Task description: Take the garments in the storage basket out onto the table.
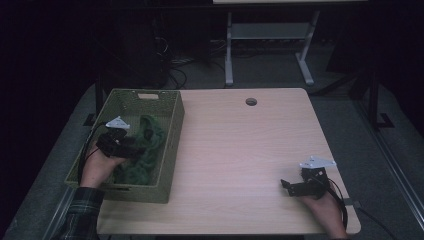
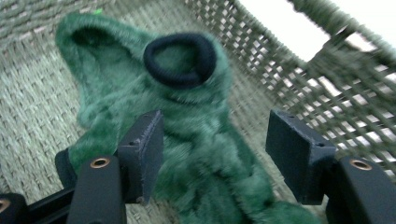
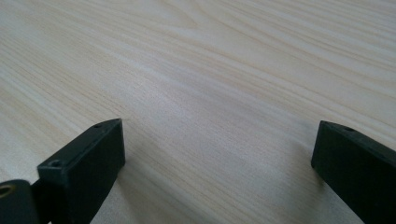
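Green fuzzy garment [image 2: 196, 154] lies crumpled inside the woven basket [image 1: 172, 130] at the table's [image 1: 240, 150] left edge; a black elastic cuff [image 2: 180, 59] rings one end. Left gripper [image 2: 215, 149] is down in the basket, jaws apart and straddling a ridge of the plush, pads not pressing it. Judged light, limp and compressible: it should bunch and drape when lifted, no breakage risk, though loose pile may slip from a shallow pinch. Best hold looks like a thick fold mid-body or the firmer cuff. Right gripper [image 3: 217, 158] rests on bare pale woodgrain, jaws wide, holding nothing.
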`<state>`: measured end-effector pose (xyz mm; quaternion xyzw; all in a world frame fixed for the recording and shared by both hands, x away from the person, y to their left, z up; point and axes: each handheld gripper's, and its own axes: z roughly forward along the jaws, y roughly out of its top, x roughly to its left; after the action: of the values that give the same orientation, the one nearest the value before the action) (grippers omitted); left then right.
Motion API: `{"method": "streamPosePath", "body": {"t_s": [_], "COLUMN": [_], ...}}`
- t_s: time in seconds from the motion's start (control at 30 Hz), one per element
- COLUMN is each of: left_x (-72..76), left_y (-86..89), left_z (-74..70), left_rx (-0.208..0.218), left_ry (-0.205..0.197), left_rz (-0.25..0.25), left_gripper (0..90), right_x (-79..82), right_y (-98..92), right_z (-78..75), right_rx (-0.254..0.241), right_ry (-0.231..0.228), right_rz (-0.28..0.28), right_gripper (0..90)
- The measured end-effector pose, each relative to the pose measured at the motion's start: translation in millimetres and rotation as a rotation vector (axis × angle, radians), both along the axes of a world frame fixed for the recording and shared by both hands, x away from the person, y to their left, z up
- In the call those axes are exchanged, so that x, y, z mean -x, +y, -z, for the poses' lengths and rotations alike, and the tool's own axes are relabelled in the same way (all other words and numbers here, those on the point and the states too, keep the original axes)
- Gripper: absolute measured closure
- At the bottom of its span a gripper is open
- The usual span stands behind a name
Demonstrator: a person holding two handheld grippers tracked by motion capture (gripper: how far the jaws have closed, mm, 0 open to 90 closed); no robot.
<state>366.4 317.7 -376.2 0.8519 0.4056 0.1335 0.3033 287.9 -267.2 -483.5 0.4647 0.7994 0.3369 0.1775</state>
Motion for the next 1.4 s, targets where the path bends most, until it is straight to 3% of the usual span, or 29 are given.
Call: {"method": "streamPosePath", "body": {"t_s": [0.3,0.6,0.83,0.97,1.07,1.13,1.4], "left_x": [-10.0,-17.8,-18.3,-17.3,-15.6,-15.5,-10.8], "left_y": [5.7,2.5,3.2,3.7,4.5,5.8,10.1], "left_z": [19.4,34.4,38.7,37.5,35.3,33.9,21.7], "left_rx": [-0.030,-0.041,-0.029,-0.027,0.007,0.001,0.050], "left_ry": [0.072,0.147,0.207,0.227,0.232,0.228,0.171], "left_rz": [-0.024,-0.033,-0.018,-0.006,-0.023,-0.016,-0.013], "left_gripper": [27.6,27.3,44.0,62.5,74.5,75.3,77.3], "right_x": [0.0,0.0,-0.1,-0.2,-0.2,-0.1,0.0], "right_y": [0.0,0.0,-0.1,-0.2,-0.2,-0.2,-0.1], "right_z": [0.0,0.0,0.0,0.1,0.1,0.0,0.0], "right_rx": [0.000,0.000,0.002,0.002,0.002,0.002,0.001], "right_ry": [0.000,0.000,-0.002,-0.004,-0.004,-0.003,-0.001], "right_rz": [0.000,0.000,0.000,-0.002,-0.001,-0.001,0.001], "right_gripper": [2.3,2.4,2.3,2.3,2.3,2.3,2.3]}}
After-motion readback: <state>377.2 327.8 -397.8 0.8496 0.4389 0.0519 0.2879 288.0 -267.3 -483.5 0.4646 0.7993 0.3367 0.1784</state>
